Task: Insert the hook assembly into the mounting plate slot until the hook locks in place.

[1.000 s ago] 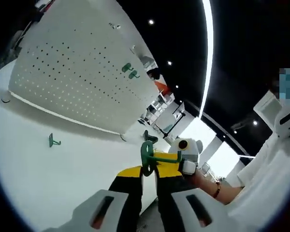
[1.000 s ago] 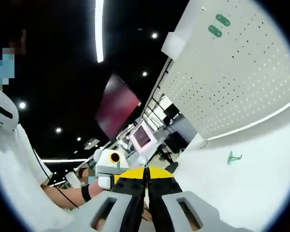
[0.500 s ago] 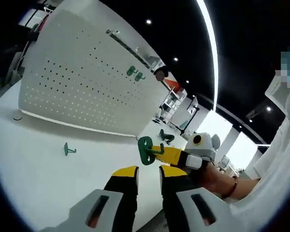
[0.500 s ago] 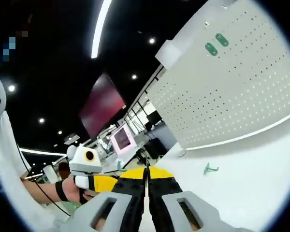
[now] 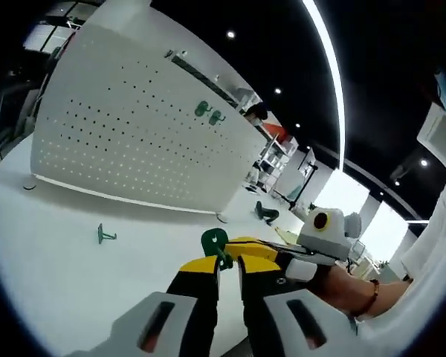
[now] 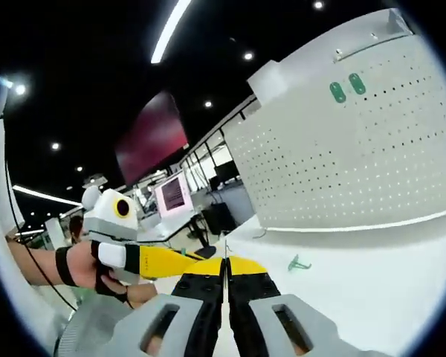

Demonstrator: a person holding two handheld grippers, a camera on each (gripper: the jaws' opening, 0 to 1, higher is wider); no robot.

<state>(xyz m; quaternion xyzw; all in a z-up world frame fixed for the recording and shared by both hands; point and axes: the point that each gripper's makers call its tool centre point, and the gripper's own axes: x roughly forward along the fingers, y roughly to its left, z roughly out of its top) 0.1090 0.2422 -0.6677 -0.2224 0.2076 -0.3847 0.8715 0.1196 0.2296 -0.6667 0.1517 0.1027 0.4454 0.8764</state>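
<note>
Right gripper (image 5: 234, 249) level over table, jaws clamping green hook (image 5: 215, 242).

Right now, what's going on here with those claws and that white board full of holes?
A person is holding a claw in each hand over a white table. The right claw is shut on a green hook and sits just ahead of the left claw, which is slightly open and holds nothing. The white pegboard stands upright at the back with two green hooks already mounted near its top. Another loose hook lies on the table. The held hook is not yet at the board.
</note>
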